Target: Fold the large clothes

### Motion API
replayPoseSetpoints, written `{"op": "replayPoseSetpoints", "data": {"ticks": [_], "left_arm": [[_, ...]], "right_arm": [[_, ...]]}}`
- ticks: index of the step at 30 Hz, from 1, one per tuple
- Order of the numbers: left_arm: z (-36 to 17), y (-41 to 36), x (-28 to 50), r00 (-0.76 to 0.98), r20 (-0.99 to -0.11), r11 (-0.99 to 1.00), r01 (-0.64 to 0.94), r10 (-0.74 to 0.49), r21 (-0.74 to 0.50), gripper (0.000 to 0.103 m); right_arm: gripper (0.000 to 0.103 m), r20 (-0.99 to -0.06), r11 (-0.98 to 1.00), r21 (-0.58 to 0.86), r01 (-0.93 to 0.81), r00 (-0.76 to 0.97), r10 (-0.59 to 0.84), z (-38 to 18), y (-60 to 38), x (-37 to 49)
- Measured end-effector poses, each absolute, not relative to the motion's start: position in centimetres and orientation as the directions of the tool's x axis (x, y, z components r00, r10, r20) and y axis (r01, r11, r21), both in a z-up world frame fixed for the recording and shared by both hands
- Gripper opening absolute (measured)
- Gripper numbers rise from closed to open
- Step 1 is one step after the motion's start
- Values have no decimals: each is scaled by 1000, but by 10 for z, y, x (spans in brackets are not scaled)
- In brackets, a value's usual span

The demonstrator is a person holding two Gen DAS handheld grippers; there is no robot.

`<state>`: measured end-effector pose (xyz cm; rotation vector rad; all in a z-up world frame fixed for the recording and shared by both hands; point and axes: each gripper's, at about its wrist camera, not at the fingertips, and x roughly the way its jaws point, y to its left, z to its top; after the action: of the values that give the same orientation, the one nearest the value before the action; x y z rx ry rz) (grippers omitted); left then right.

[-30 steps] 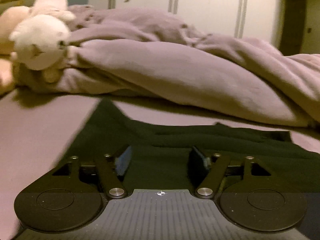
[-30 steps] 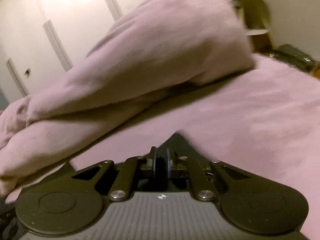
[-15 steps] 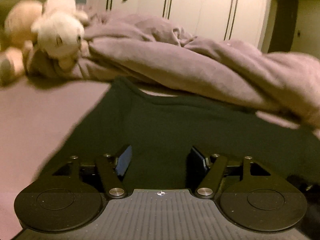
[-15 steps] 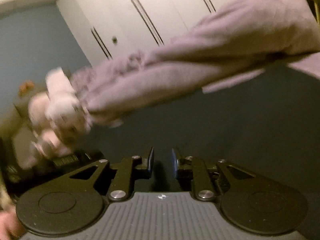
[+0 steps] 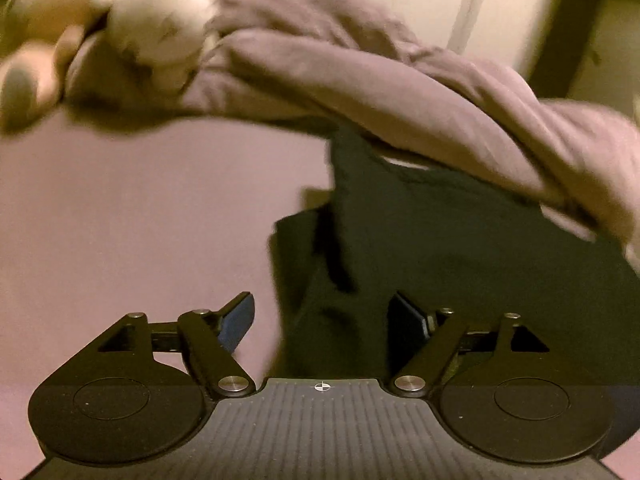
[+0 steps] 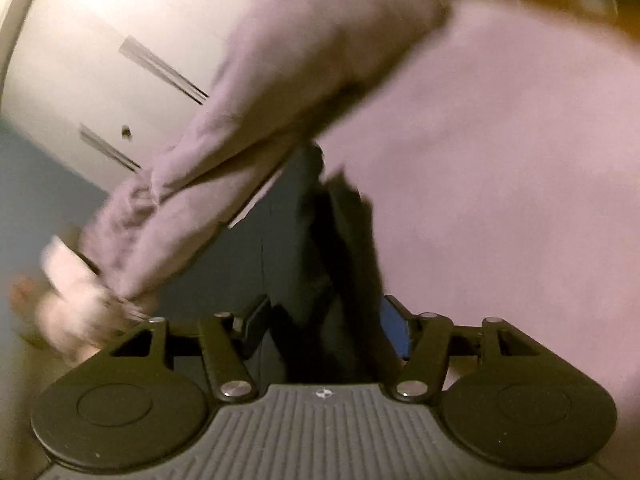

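In the left wrist view, the left hand-held gripper [image 5: 322, 318] is hovering with its jaws spread wide and nothing between them, its left finger over the mauve bed sheet [image 5: 140, 220] and its right finger over the large dark, near-black fabric garment [image 5: 440, 240]. That garment is lying on the bed, its left edge doubled into a fold, its far end tucked beneath the rumpled mauve duvet [image 5: 400, 80]. A blurred cream plush toy [image 5: 156, 24] is resting against the duvet at the upper left. In the right wrist view, the right hand-held gripper [image 6: 324, 324] is also standing wide apart, gripping nothing, while a bunched ridge of the dark garment [image 6: 316, 248] is running up between its fingers. The duvet [image 6: 280, 92] is slanting across the frame beside white wardrobe doors [image 6: 100, 60].
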<state>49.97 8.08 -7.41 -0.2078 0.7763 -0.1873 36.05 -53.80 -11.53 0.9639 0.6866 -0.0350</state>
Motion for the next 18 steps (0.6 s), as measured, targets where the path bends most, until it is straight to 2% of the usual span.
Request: {"op": "replayPoseSetpoints", "data": {"ticks": [3, 5, 10, 14, 18], "left_arm": [[-77, 88, 509, 664, -679, 940, 119, -314, -319, 82], [-84, 86, 518, 640, -704, 947, 134, -307, -291, 90], [-79, 97, 530, 660, -688, 946, 118, -301, -301, 92], [-78, 122, 536, 673, -657, 906, 48, -340, -420, 91], [-108, 126, 546, 610, -663, 826, -26, -433, -563, 92]], "right_arm": [[65, -528, 483, 815, 319, 752, 394, -143, -547, 371], [68, -535, 490, 813, 313, 733, 420, -153, -547, 378], [71, -511, 457, 838, 298, 722, 466, -169, -532, 385], [72, -505, 454, 843, 288, 713, 486, -164, -531, 389], [75, -487, 446, 853, 270, 717, 499, -166, -531, 396]]}}
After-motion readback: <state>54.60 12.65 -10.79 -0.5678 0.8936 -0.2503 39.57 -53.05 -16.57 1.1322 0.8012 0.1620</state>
